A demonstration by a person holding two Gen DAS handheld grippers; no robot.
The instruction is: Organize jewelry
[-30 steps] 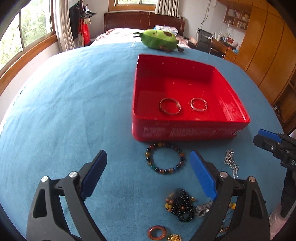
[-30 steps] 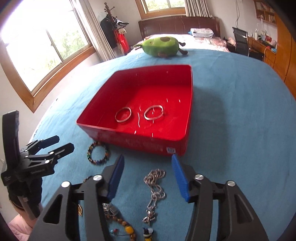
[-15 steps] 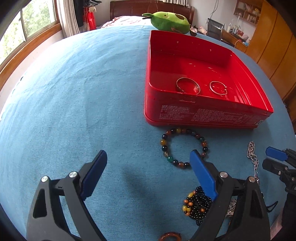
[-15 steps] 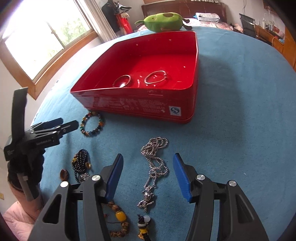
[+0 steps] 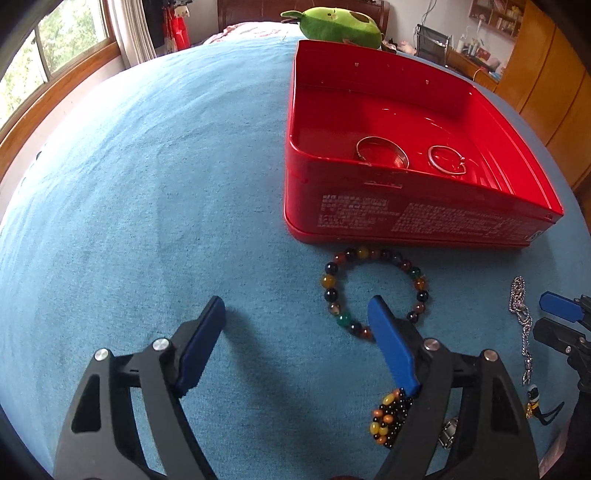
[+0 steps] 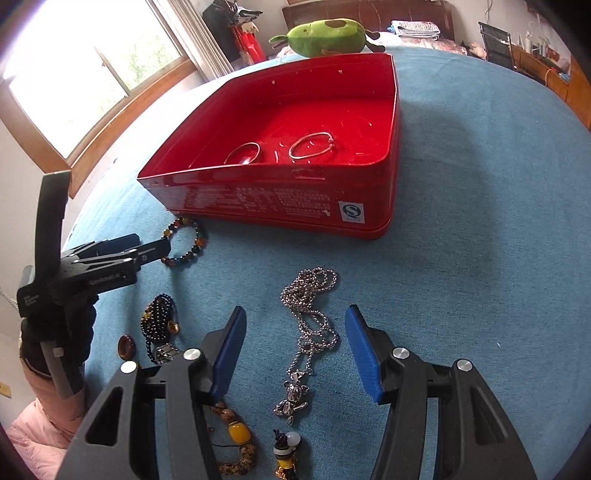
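A multicoloured bead bracelet (image 5: 327, 282) lies on the blue cloth just in front of the red tin box (image 5: 406, 218). My left gripper (image 5: 295, 301) hovers low over the cloth with its jaws closing. Its right fingertip (image 5: 375, 304) is over the bracelet's near arc, and the pads are not pressing on it. A silver chain necklace (image 6: 310, 314) with a small pendant lies between the open fingers of my right gripper (image 6: 295, 312), untouched. Two silver bangles (image 5: 397, 158) rest inside the box (image 6: 258, 199).
A dark bead strand (image 6: 159, 317), a brown ring (image 6: 126, 345), an amber bead strand (image 6: 236, 432) and a small charm (image 6: 286, 446) lie near the cloth's front edge. A green plush toy (image 6: 325, 31) sits behind the box. A pink sleeve (image 6: 44, 417) shows at the left.
Both grippers have dropped closer to the cloth and tipped downward. The left jaws have narrowed, with the right finger now at the bead bracelet. The right jaws keep the same gap around the chain.
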